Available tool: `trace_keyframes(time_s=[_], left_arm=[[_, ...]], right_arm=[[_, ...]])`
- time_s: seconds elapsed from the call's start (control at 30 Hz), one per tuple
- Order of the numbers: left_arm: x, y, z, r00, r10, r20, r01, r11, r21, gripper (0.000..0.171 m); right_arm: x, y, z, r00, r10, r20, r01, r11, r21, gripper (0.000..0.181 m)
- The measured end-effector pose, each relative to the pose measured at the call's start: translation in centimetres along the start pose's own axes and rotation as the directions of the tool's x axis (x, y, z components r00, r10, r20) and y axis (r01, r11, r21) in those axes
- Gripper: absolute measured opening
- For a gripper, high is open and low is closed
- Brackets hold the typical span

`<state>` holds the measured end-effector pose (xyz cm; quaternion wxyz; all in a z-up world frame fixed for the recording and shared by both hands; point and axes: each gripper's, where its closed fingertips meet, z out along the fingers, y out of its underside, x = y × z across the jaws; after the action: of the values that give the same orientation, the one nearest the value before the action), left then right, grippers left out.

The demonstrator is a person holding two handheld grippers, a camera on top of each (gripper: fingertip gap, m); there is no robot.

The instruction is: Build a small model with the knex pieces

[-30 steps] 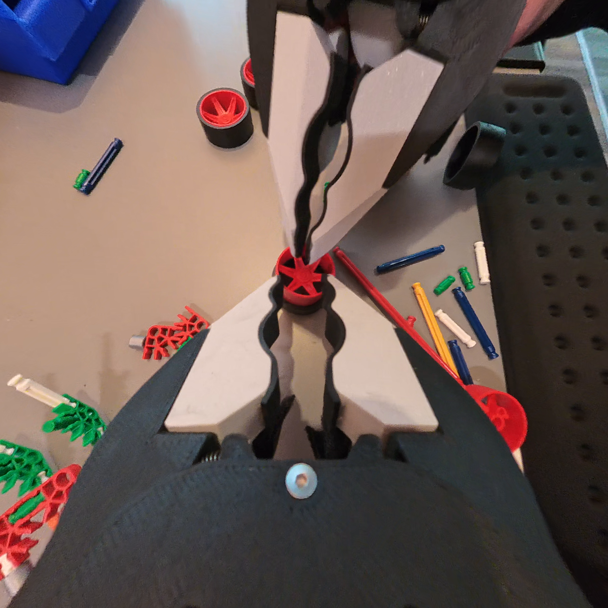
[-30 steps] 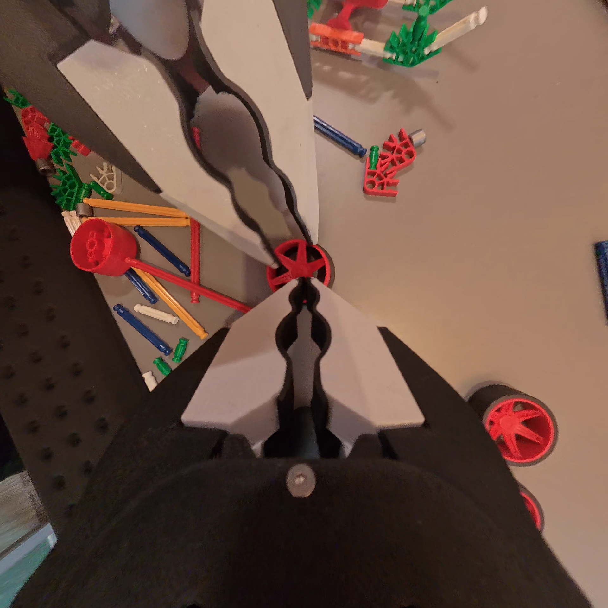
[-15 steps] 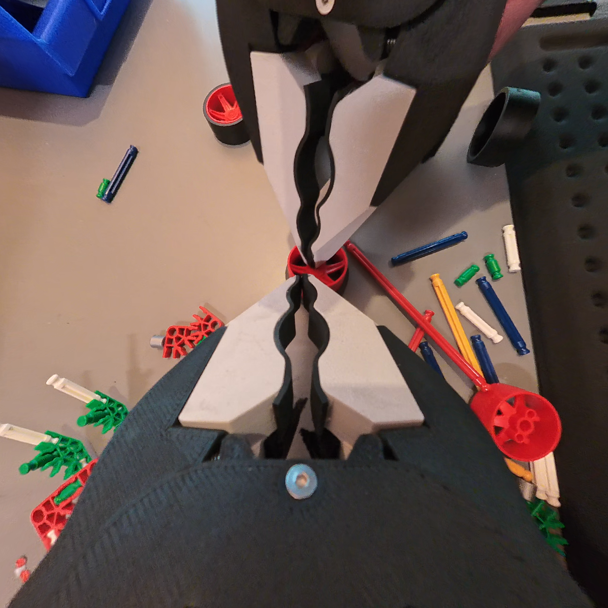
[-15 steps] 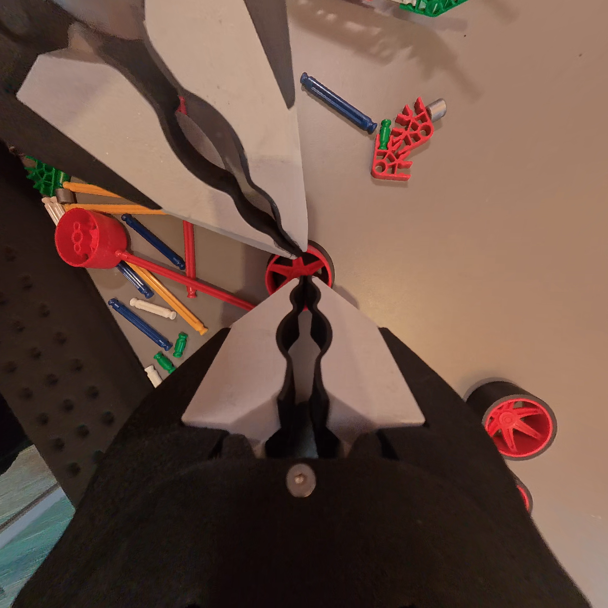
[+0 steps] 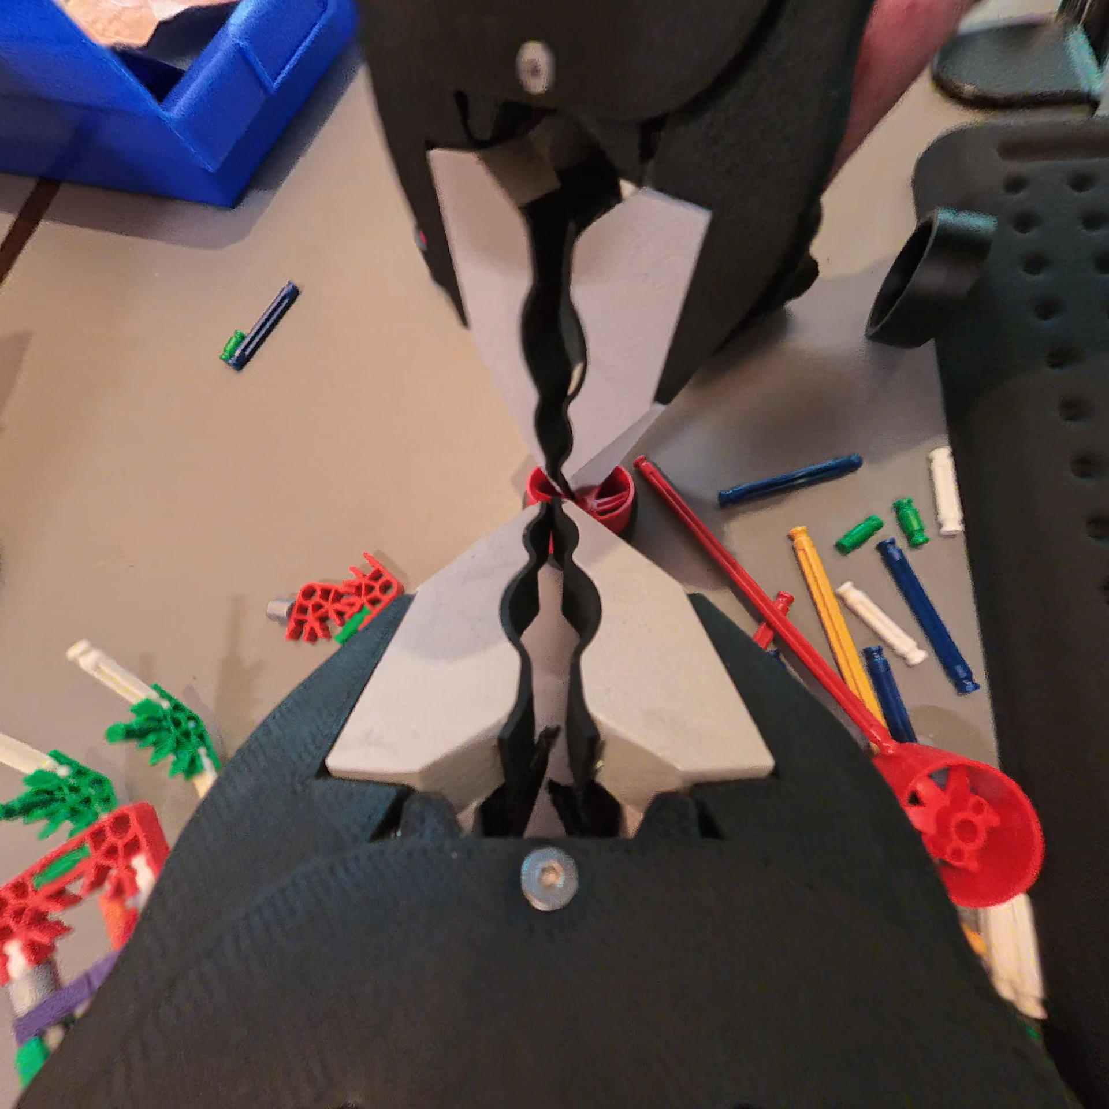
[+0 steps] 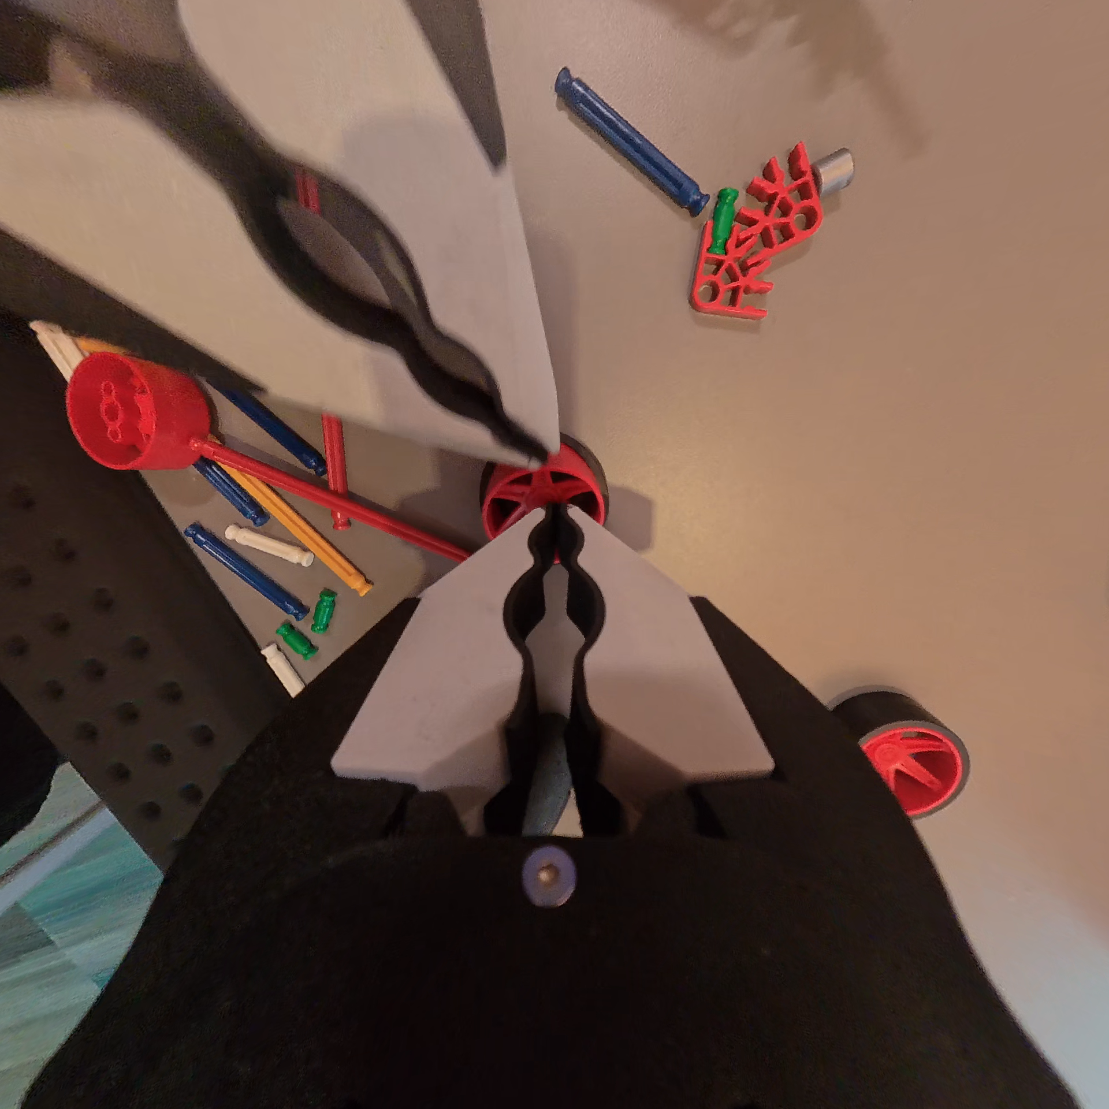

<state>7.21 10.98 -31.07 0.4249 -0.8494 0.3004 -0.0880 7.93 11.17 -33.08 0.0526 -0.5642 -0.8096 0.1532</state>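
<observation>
A small red spoked wheel (image 5: 606, 498) sits on the grey table between the two grippers; it also shows in the right wrist view (image 6: 528, 498), with a dark tyre edge behind it. My left gripper (image 5: 555, 513) is shut, its tips pinching the wheel's near side. My right gripper (image 6: 555, 516) is shut on the wheel from the opposite side. Each gripper faces the other tip to tip: the right gripper (image 5: 561, 480) comes down from the top, and the left gripper (image 6: 537, 459) from the upper left. The tips hide much of the wheel.
A red hub on a long red rod (image 5: 960, 834) lies to the right among loose blue, yellow, white and green rods. A black perforated tray (image 5: 1050, 540), a loose black tyre (image 5: 918, 282), a blue bin (image 5: 150, 120), a red connector (image 5: 342, 600) and a tyred wheel (image 6: 912, 762) lie around.
My left gripper's jaws, open around the wheel a second ago, have closed onto it. The right gripper stays shut on the wheel. The wheel now looks tilted.
</observation>
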Motion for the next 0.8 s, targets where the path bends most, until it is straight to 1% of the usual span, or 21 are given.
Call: trace_keyframes(time_s=[0.07,0.13,0.17,0.23,0.33,0.5,0.67,0.8], left_arm=[[-1.0,0.6,-0.8,0.995,-0.101,0.0,0.101,0.995,0.012,0.0],[-0.9,1.0,-1.4,0.988,-0.151,-0.045,0.152,0.988,0.021,0.0],[-0.7,1.2,-1.6,0.986,-0.155,-0.067,0.157,0.987,0.024,0.0],[-0.5,1.7,-1.4,0.989,-0.126,-0.071,0.126,0.992,-0.005,0.001],[0.5,1.5,-0.9,0.989,-0.105,-0.104,0.106,0.994,0.0,0.0],[0.9,1.0,-0.2,0.991,-0.084,-0.108,0.086,0.996,0.019,0.0],[1.0,1.0,-0.1,0.994,-0.045,-0.095,0.047,0.999,0.02,0.0],[1.1,1.0,-0.1,0.995,-0.017,-0.098,0.018,1.0,0.013,0.0]], right_arm=[[0.0,0.1,0.0,1.0,0.01,0.007,-0.01,1.0,0.024,0.0],[-0.2,0.1,-0.3,0.999,0.028,0.016,-0.029,0.998,0.054,0.0],[-0.5,-0.3,-0.5,0.999,0.029,0.025,-0.031,0.996,0.08,0.0],[-0.8,-0.7,-0.9,0.999,0.023,0.028,-0.026,0.995,0.099,0.0],[-1.1,-1.2,-0.7,0.999,0.022,0.037,-0.026,0.993,0.118,0.0],[-0.8,-1.0,-0.3,0.998,0.064,0.025,-0.066,0.99,0.126,0.0],[-0.8,-0.9,-0.3,0.998,0.058,-0.014,-0.056,0.994,0.089,0.0],[-0.8,-0.8,-0.2,0.999,0.039,-0.014,-0.039,0.998,0.048,0.0]])
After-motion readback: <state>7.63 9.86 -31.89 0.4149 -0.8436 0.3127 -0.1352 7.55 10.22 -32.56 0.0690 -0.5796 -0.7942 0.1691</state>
